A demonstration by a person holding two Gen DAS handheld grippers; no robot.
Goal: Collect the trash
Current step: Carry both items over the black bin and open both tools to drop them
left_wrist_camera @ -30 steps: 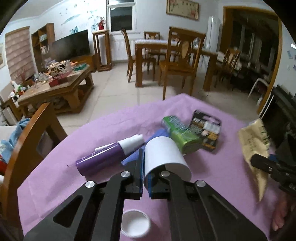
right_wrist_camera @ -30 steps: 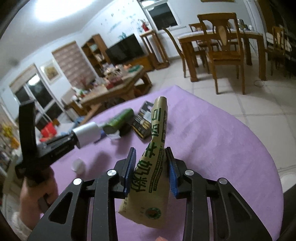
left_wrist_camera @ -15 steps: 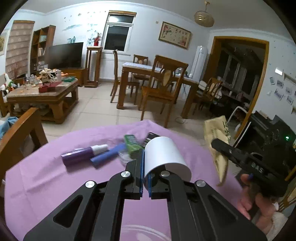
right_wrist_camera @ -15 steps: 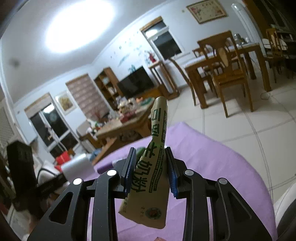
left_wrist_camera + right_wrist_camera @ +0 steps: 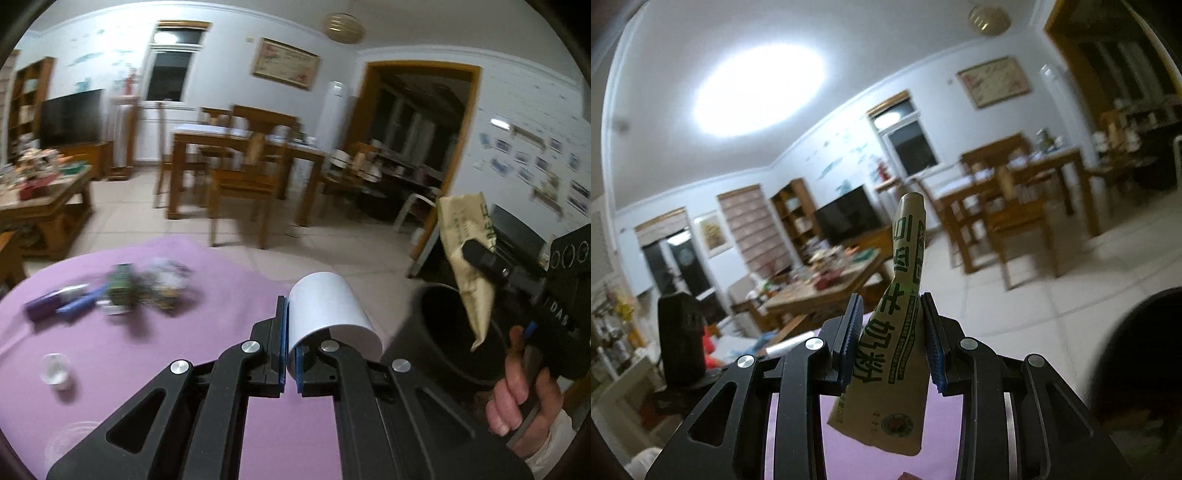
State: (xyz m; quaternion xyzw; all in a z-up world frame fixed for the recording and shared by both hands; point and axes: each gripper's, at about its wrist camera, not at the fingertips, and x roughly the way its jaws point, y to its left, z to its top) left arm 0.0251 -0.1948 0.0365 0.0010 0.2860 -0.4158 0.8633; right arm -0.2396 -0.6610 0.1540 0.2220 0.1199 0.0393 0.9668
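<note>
My left gripper [image 5: 290,314] is shut on the rim of a white paper cup [image 5: 328,310], held above the right edge of the purple table [image 5: 155,343]. My right gripper [image 5: 891,314] is shut on a tan milk-powder pouch [image 5: 897,332] with green print. In the left wrist view that pouch [image 5: 469,251] hangs over the open mouth of a dark bin [image 5: 450,332] beside the table, and a hand [image 5: 524,384] grips the right tool. The bin shows as a dark blur [image 5: 1137,354] at the lower right of the right wrist view.
Left on the purple cloth lie a purple bottle [image 5: 48,301], a blue tube [image 5: 79,302], a green packet [image 5: 120,284], a blurred box [image 5: 166,284] and a small white cap [image 5: 55,371]. Wooden dining chairs and table [image 5: 243,162] stand on the tiled floor beyond.
Both grippers swung right and rose, away from the pile on the table. The bin has come into view, and the pouch now hangs above its mouth. Both grips are unchanged.
</note>
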